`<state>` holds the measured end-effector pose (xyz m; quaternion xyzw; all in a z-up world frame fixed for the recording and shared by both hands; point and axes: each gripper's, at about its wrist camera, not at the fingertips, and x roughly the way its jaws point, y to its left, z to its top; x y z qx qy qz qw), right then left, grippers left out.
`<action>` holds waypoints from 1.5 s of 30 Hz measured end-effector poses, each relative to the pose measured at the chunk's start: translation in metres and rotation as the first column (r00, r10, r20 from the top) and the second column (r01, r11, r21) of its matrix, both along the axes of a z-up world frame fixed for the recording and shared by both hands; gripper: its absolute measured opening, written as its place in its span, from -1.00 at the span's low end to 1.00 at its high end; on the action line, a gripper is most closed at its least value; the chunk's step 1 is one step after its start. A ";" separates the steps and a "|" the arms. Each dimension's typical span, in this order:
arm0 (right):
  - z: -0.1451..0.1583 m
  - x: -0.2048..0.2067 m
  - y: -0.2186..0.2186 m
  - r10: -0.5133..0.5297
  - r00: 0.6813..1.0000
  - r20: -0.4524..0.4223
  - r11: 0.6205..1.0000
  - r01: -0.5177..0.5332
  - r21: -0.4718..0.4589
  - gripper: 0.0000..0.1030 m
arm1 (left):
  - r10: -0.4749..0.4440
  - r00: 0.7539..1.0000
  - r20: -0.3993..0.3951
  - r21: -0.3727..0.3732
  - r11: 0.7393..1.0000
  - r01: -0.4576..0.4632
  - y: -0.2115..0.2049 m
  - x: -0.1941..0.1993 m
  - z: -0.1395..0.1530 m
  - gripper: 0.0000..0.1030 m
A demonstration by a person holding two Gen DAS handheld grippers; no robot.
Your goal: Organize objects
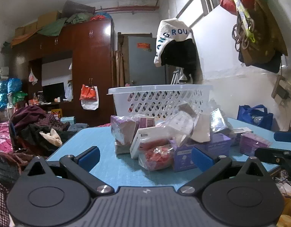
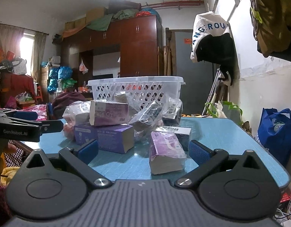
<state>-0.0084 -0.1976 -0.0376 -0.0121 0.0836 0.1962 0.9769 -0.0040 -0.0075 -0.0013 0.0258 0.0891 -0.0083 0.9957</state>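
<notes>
Both tools are released, with their blue pads spread wide and nothing between them. The left tool [image 1: 145,156] hovers low over the near edge of the blue worktop [image 1: 100,162], and the right tool [image 2: 143,149] hovers beside it, over the same worktop [image 2: 221,138].

The things to organize lie in one heap on the middle of the worktop. In the left wrist view, a red packet in clear plastic [image 1: 156,157] is the nearest thing, just in front of the left tool. A white flat box [image 1: 143,141] leans over the packet, and a purple box [image 1: 183,157] lies just beside it. In the right wrist view, a wrapped purple box [image 2: 166,151] stands alone at the front, between the pads of the right tool but apart from them. Behind it, a dark purple box [image 2: 115,138] lies flat, and a light purple box with printed text [image 2: 109,113] rests on top of it, a little tilted. Several clear plastic bags [image 2: 149,113] with small things inside fill the back of the heap.

A white lattice basket [image 1: 160,98] stands behind the heap, at the far side of the worktop. A blue bag [image 2: 276,132] stands beyond the right edge of the worktop, and a brown wardrobe [image 1: 88,66] fills the far wall.
</notes>
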 end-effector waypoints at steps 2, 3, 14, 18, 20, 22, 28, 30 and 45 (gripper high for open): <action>0.000 0.000 0.000 -0.003 1.000 0.002 1.000 0.003 0.003 1.00 | -0.003 1.000 0.008 0.000 1.000 0.003 0.000 -0.001 0.000 1.00; 0.000 0.000 0.000 -0.001 1.000 0.002 1.000 0.001 0.003 1.00 | -0.003 1.000 0.011 0.001 1.000 0.003 0.000 -0.002 0.001 1.00; 0.000 0.000 -0.002 0.014 1.000 -0.003 1.000 -0.014 0.004 1.00 | -0.034 0.999 0.009 0.003 0.999 0.034 -0.002 -0.001 0.000 1.00; 0.000 0.000 -0.001 0.014 1.000 -0.004 1.000 -0.014 0.005 1.00 | -0.029 0.999 0.014 -0.006 1.000 0.029 -0.001 -0.001 0.000 1.00; 0.000 0.000 -0.001 0.015 1.000 -0.005 1.000 -0.014 0.006 1.00 | -0.027 1.000 0.014 -0.006 1.000 0.027 -0.001 -0.001 -0.001 1.00; 0.000 0.000 -0.001 0.015 1.000 -0.007 1.000 -0.015 0.007 1.00 | -0.028 1.000 0.014 -0.006 1.000 0.028 -0.001 -0.001 -0.001 1.00; -0.001 0.000 -0.001 0.017 1.000 -0.009 1.000 -0.017 0.004 1.00 | -0.038 0.999 0.013 -0.013 0.999 0.039 0.000 0.000 -0.001 0.99; -0.001 0.001 -0.001 0.017 1.000 -0.010 1.000 -0.017 0.004 1.00 | -0.041 0.999 0.015 -0.016 0.999 0.041 0.000 0.000 -0.001 0.99; -0.001 0.001 -0.001 0.020 1.000 -0.011 1.000 -0.020 0.004 1.00 | -0.021 1.000 0.012 -0.020 1.000 0.021 0.004 0.001 -0.002 0.99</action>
